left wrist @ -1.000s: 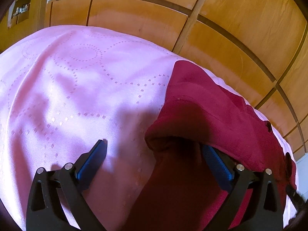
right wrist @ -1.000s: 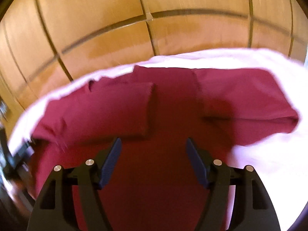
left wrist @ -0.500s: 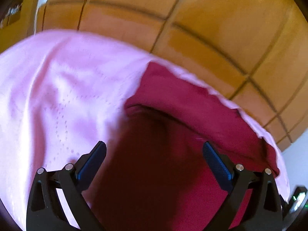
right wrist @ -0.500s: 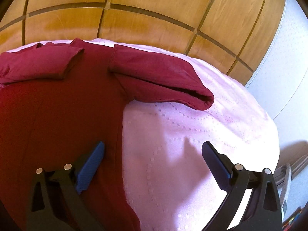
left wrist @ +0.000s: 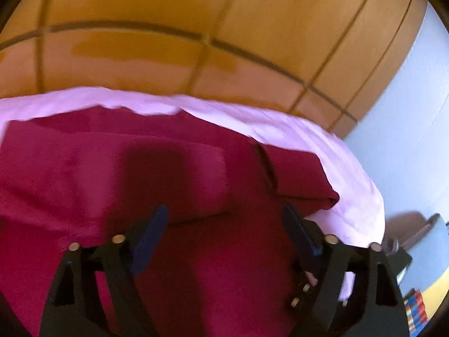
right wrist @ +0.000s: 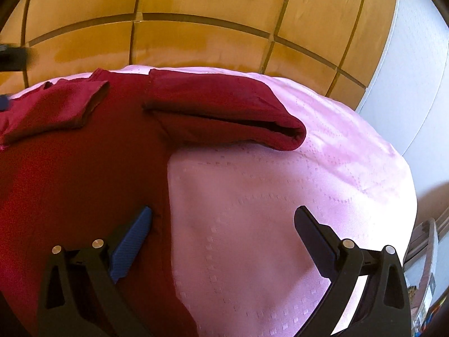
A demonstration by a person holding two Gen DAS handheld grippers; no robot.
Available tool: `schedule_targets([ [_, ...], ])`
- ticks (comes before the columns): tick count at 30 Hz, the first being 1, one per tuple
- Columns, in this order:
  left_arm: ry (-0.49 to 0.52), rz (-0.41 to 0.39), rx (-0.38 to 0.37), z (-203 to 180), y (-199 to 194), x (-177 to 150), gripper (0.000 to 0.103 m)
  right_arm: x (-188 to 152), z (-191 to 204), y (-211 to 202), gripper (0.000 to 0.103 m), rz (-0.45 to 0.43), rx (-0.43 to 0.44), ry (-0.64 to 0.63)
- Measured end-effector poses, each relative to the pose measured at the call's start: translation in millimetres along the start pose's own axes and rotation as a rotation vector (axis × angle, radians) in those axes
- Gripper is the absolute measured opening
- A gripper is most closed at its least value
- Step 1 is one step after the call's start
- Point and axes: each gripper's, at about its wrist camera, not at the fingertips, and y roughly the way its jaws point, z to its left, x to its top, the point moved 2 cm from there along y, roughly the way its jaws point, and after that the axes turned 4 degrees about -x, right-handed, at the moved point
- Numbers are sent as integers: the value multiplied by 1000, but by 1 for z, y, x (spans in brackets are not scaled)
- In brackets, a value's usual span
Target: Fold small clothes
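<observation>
Spread flat: dark red shirt (right wrist: 84,168) on pink bedcover (right wrist: 280,210), body's long axis running away from both cameras toward wooden wardrobe doors (right wrist: 196,36). Left sleeve (right wrist: 53,109) already folded in over the body; right sleeve (right wrist: 224,112) sticking out sideways across the cover, cuff end pointing away from the body. Right gripper (right wrist: 221,233) wide apart, empty, straddling the shirt's right edge, sleeve ahead and slightly right of it. Left gripper (left wrist: 224,224) over the body's middle, jaws just been narrowing, nothing pinched between them, blurred. Nearer hand for the loose sleeve, by this layout: probably the right.
</observation>
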Motion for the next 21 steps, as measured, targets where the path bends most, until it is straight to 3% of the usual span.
schedule_targets([
  [3,-26,114,-44,-20,50,4,58,1,-3,4,99,7,24,18],
  [6,-30,164,-78,-35,78,3,46,1,-8,7,99,20,59,47],
  [10,-99,196,-165,-46,106,11,44,2,-8,10,99,24,67,59],
  [14,-110,243,-154,-51,125,9,43,2,-4,10,99,20,50,48],
  [16,-112,253,-133,-48,137,12,34,0,-5,11,99,22,54,51],
  [18,-135,260,-140,-44,139,15,16,0,-5,11,99,26,60,55],
  [21,-141,257,-158,-42,135,18,6,-1,-4,9,99,26,56,53],
])
